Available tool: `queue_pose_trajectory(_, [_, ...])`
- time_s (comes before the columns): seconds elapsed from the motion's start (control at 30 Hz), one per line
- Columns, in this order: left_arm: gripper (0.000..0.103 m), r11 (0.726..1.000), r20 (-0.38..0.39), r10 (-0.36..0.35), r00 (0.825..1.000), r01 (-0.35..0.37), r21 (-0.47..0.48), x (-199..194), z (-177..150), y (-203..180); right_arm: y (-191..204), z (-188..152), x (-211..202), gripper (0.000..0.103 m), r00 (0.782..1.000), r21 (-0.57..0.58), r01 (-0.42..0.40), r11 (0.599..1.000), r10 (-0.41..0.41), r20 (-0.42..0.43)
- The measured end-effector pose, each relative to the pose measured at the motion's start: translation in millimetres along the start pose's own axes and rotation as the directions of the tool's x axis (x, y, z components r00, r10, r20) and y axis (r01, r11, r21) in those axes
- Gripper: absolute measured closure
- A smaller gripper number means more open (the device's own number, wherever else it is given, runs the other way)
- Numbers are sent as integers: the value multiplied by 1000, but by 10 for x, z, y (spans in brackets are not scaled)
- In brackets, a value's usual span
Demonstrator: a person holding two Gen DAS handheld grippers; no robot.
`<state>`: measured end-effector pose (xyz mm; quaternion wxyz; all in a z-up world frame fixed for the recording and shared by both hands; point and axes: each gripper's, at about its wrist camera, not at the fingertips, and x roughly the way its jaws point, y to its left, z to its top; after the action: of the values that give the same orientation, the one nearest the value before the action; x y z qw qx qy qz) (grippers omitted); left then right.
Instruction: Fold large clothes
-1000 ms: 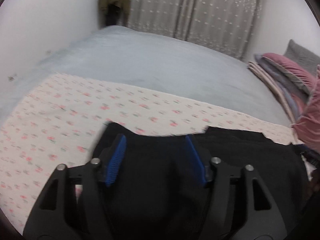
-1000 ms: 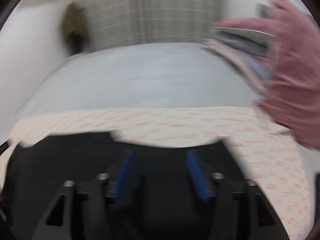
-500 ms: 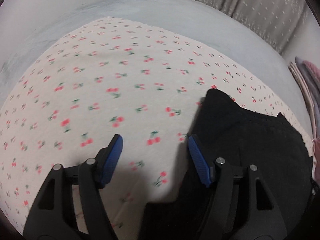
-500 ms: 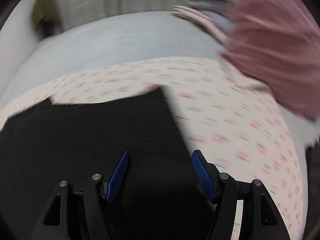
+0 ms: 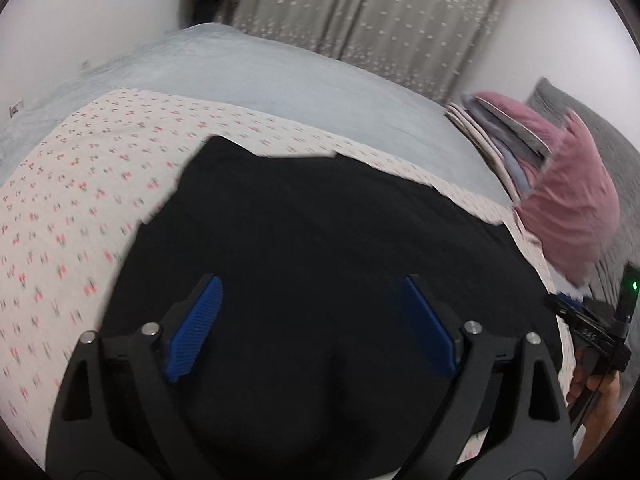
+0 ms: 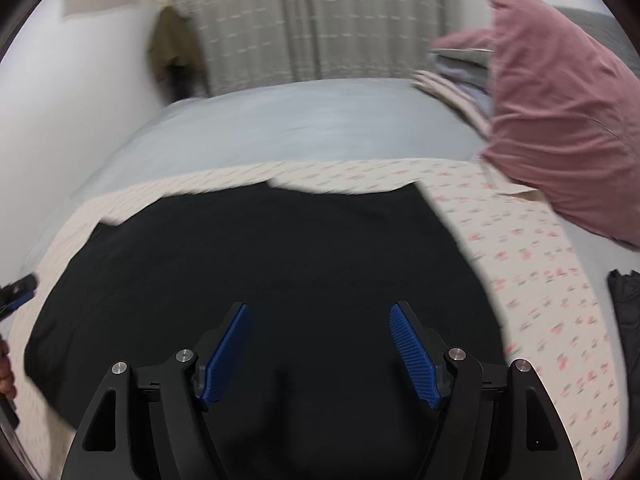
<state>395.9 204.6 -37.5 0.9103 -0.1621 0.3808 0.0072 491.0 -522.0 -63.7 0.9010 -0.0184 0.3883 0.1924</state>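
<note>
A matte black garment (image 5: 320, 240) lies flat as a broad rectangular slab on the cherry-print sheet (image 5: 72, 216) covering the near part of the bed, with smooth grey bedding (image 5: 280, 80) beyond. Both the left gripper (image 5: 312, 320) and right gripper (image 6: 320, 344) hang over it with ribbed blue pads spread wide, holding nothing. A wrinkled pink pillow (image 6: 560, 120) and stacked folded linens (image 5: 508, 136) crowd the bed's right edge.

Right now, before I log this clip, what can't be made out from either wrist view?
- black garment: near edge hidden behind the left gripper in the left view and the right gripper in the right view; garment type unclear.
- cherry-print sheet: pattern smeared by motion blur, right view.
- folded pile: partly hidden by the pink pillow, left view.
</note>
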Motion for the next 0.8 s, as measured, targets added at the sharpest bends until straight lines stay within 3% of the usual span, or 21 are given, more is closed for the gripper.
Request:
queue_pose_trajectory(0.2, [8, 994, -88, 62, 994, -54, 92, 166, -540, -159, 315, -420, 32, 29, 996, -32, -40, 999, 38, -75])
queue_pose_trajectory(0.27, [8, 992, -118, 100, 988, -90, 91, 238, -672, -54, 222, -537, 63, 29, 994, -4, -38, 999, 38, -99])
queue_pose_trajectory(0.4, [8, 970, -75, 194, 978, -179, 167, 108, -796, 22, -197, -753, 17, 29, 995, 101, -7, 995, 17, -100])
queue_pose_trajectory(0.5, [8, 952, -50, 273, 961, -263, 156, -53, -819, 51, -437, -878, -136, 29, 995, 154, 53, 987, -38, -97])
queue_pose_trajectory(0.6, [8, 965, -31, 252, 967, -248, 87, -212, -858, 159, -512, -995, -365, 29, 996, 185, 76, 980, -66, -63])
queue_pose_trajectory(0.73, [8, 989, -67, 149, 987, -150, -13, -343, -938, 301, -651, -1151, -495, 28, 997, 264, 63, 963, -53, -47])
queue_pose_trajectory(0.8, [8, 991, -92, 50, 995, -61, -115, -392, -934, 436, -814, -1183, -551, 28, 999, 384, -34, 923, 46, -22])
